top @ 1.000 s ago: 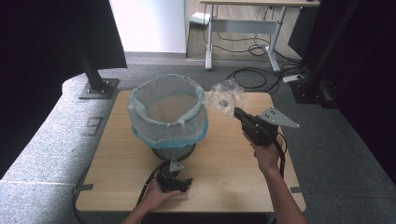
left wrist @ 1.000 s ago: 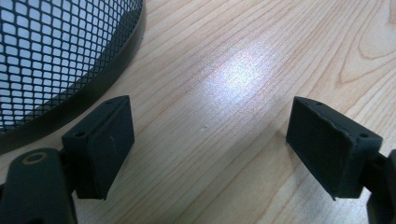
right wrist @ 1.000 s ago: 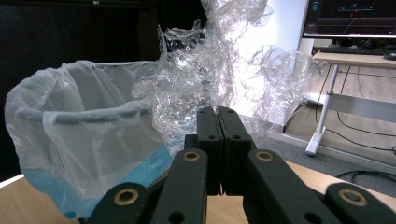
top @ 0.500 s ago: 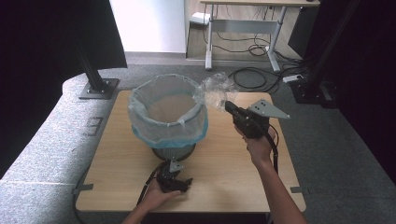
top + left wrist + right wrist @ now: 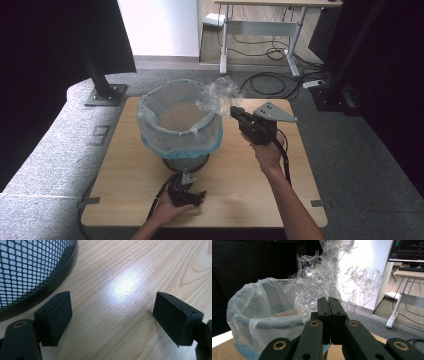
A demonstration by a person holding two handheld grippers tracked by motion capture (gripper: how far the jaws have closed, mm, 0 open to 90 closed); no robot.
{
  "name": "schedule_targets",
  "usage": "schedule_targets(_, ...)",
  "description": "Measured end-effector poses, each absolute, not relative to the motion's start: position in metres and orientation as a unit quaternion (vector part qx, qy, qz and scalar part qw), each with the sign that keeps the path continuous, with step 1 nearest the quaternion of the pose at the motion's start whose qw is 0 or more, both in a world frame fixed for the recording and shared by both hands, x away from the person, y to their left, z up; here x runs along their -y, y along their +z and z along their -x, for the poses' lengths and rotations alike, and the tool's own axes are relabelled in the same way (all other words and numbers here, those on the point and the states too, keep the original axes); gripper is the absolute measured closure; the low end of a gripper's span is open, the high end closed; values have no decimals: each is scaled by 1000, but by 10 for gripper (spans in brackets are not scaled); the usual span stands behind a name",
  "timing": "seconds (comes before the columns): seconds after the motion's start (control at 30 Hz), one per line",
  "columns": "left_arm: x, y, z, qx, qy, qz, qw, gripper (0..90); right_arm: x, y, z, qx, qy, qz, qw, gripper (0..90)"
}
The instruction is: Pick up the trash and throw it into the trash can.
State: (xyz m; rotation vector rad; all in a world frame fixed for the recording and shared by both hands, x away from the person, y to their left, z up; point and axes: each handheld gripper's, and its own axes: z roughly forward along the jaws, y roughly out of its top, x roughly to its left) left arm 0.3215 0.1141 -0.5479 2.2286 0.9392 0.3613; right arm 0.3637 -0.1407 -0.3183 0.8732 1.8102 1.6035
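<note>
A black mesh waste bin (image 5: 186, 162) lined with a pale blue plastic bag (image 5: 170, 131) stands on the wooden table (image 5: 240, 185). My right gripper (image 5: 235, 112) is shut on a crumpled wad of clear plastic film (image 5: 218, 95), held at the bin's right rim. In the right gripper view the film (image 5: 329, 277) bulges above the closed jaws, with the lined bin (image 5: 262, 315) to the left. My left gripper (image 5: 195, 196) rests low on the table in front of the bin, open with nothing between its pads (image 5: 53, 315). The bin's mesh wall (image 5: 32, 267) is just beside it.
A grey padded surface (image 5: 55, 150) borders the table on the left. A black stand base (image 5: 105, 95) sits behind it. A desk frame (image 5: 260, 45) and floor cables (image 5: 285, 80) lie beyond the table's far edge.
My right gripper has carried the plastic film leftward and a little up, from beside the bin to its right rim. The left gripper has stayed put.
</note>
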Motion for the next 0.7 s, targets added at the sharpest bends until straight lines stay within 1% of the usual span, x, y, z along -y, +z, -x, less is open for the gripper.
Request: schedule_targets(0.7,-114,-548,-322,-361,139,-857,341,157,107,-317,-373,-688,601,-309,264,879)
